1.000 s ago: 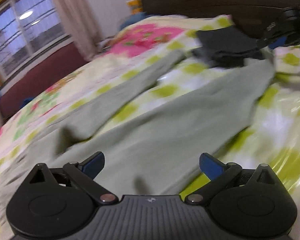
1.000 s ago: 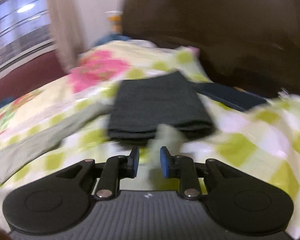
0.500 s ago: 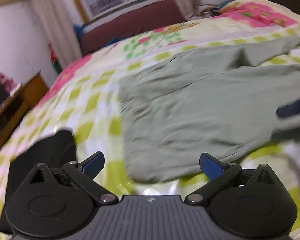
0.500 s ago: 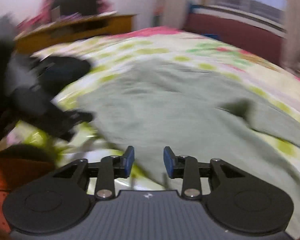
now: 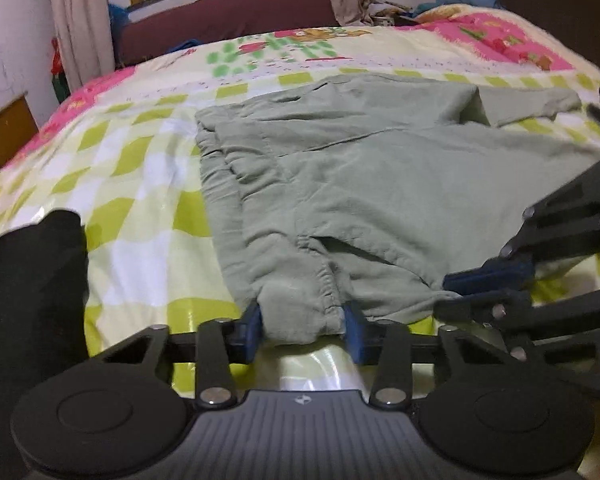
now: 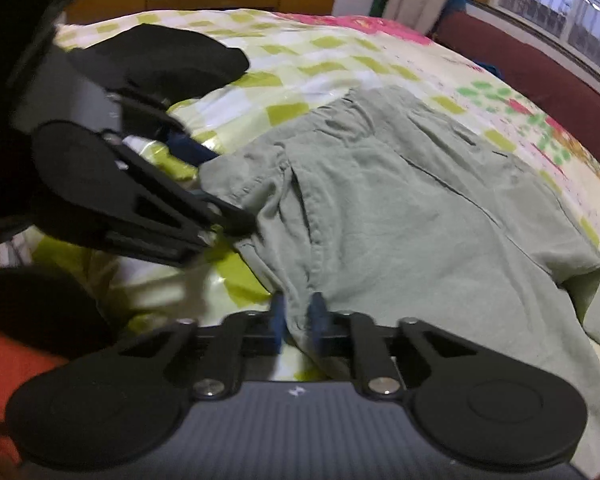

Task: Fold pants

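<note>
Item: sage-green soft cotton pants (image 5: 380,184), lying on checked bedspread (image 5: 148,184). Limp, light; best gripping at waistband. L gripper (image 5: 302,326) closing on waistband bunch; R gripper (image 6: 298,322) clamping hem edge.

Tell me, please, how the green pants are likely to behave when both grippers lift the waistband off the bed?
The green pants will probably sag: the cloth bunches in soft wrinkles at the left gripper. They look light, thin fabric lying flat. The legs may drag across the checked bedspread, with only the waistband between the right gripper jaws.
</note>
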Action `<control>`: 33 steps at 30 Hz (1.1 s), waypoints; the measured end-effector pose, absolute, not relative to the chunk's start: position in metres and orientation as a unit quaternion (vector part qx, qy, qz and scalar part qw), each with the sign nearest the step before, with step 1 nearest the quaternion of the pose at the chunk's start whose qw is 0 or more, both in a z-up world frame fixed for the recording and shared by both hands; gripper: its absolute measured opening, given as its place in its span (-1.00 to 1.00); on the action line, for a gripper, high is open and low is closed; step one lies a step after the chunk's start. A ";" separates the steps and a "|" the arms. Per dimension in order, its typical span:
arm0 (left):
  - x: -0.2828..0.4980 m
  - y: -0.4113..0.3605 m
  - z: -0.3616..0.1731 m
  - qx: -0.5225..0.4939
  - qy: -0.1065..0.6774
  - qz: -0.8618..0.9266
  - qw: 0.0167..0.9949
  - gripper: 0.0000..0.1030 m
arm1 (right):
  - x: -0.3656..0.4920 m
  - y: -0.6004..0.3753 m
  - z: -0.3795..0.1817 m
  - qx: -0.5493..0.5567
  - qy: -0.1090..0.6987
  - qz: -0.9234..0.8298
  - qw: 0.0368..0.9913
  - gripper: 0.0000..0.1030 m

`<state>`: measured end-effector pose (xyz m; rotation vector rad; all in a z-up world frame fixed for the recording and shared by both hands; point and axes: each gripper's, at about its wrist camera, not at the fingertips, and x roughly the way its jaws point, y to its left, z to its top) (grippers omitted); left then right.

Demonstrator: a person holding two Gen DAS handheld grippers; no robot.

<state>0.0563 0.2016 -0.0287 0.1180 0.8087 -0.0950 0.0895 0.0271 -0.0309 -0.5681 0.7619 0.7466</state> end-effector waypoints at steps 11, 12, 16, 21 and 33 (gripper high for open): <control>0.025 0.252 -0.015 0.070 0.413 0.006 0.908 -0.19 | 0.062 0.082 -0.028 -0.212 0.370 0.433 0.794 -0.74; 0.023 0.256 -0.014 0.071 0.414 0.011 0.907 -0.15 | 0.062 0.082 -0.026 -0.205 0.369 0.437 0.794 -0.75; 0.020 0.263 -0.004 0.069 0.419 0.023 0.905 -0.05 | 0.076 0.060 -0.005 -0.158 0.388 0.440 0.794 -0.69; 0.020 0.262 0.015 0.098 0.404 0.046 0.908 -0.03 | 0.103 0.011 0.024 -0.139 0.377 0.406 0.821 -0.51; 0.190 0.230 0.036 0.189 0.299 -0.069 0.933 0.47 | 0.299 -0.043 0.022 -0.283 0.350 0.311 0.837 -0.15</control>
